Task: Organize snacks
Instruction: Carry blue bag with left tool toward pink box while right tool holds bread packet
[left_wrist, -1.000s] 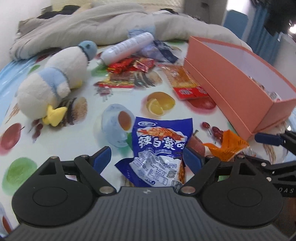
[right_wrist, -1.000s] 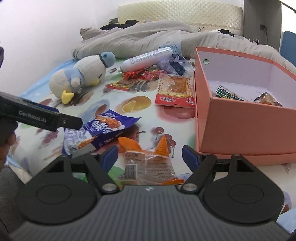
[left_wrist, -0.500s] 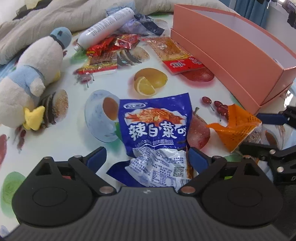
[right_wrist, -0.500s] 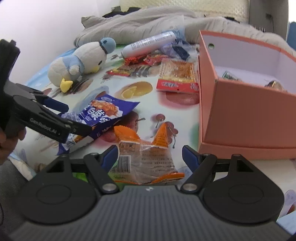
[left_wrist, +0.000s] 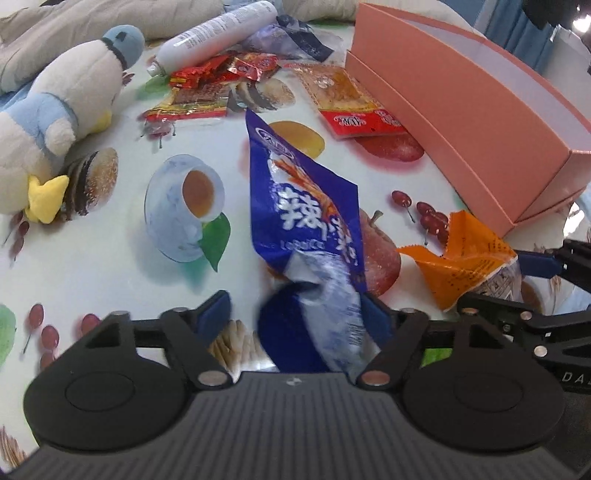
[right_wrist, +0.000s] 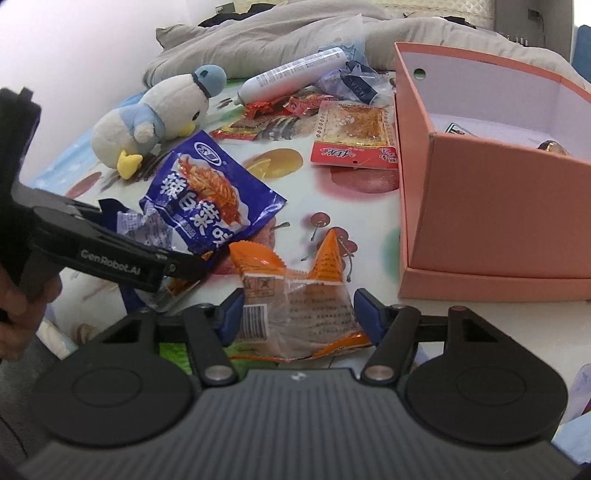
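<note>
A blue snack bag (left_wrist: 310, 221) stands tilted up between the fingers of my left gripper (left_wrist: 295, 319), which are wide apart; it leans on the right finger. The bag also shows in the right wrist view (right_wrist: 210, 199), beside the left gripper (right_wrist: 110, 254). An orange snack packet (right_wrist: 295, 295) lies between the open fingers of my right gripper (right_wrist: 299, 314); it shows in the left wrist view too (left_wrist: 465, 262). The pink box (right_wrist: 491, 206) stands at the right with a few items inside.
A red-edged snack pack (right_wrist: 351, 136), several small red packets (left_wrist: 221, 77), a white tube (left_wrist: 218, 37), a plush penguin (left_wrist: 62, 107) and a grey blanket (right_wrist: 277, 40) lie on the fruit-print cloth (left_wrist: 92, 258). A hand (right_wrist: 14, 295) holds the left gripper.
The blue bag has lifted from lying flat to standing tilted and twisted between my left fingers. The right gripper has moved a little closer around the orange packet.
</note>
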